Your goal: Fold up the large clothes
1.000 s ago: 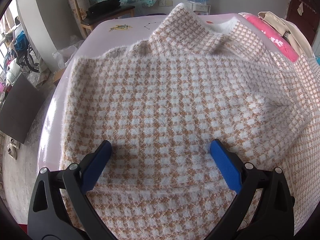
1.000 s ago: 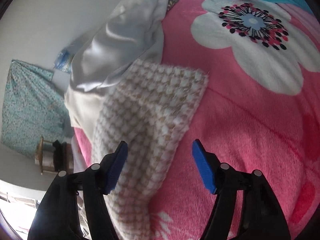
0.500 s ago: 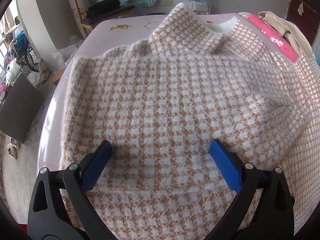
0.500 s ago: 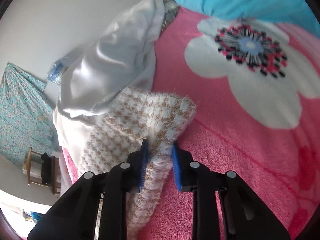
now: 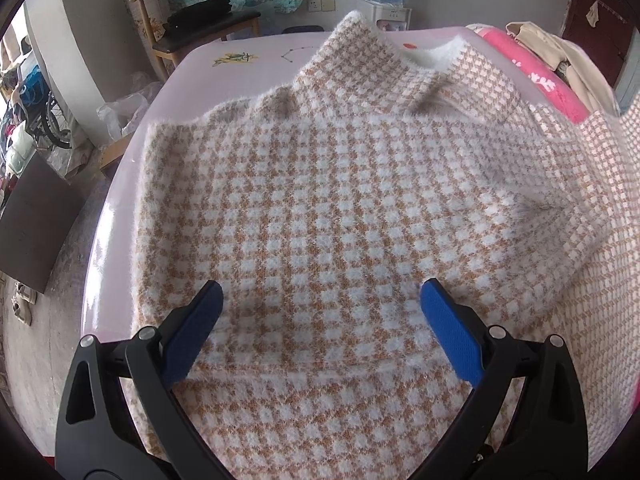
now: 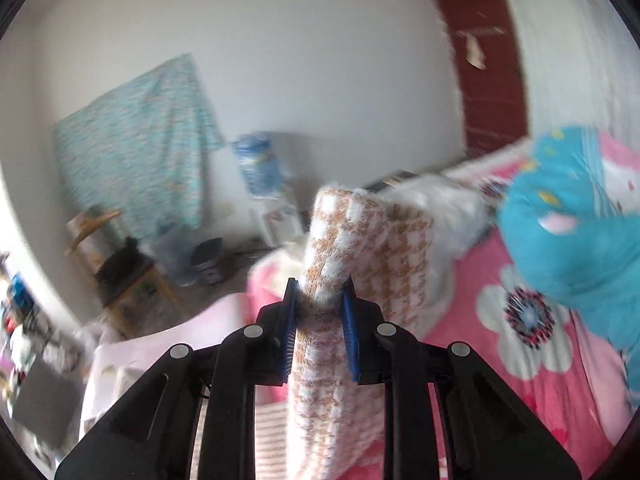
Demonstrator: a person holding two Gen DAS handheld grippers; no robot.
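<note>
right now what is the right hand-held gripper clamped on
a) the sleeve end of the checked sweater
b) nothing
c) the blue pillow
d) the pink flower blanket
a: in the right wrist view the right hand-held gripper has its blue pads pressed on either side of the checked sweater, whose sleeve end is bunched between them.

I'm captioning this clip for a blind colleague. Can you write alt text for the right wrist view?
The right gripper is clamped on a fuzzy tan-and-white checked sweater sleeve, held up above a pink floral blanket. Behind, blurred, are a white wall, a wooden chair and a dark red door.
</note>
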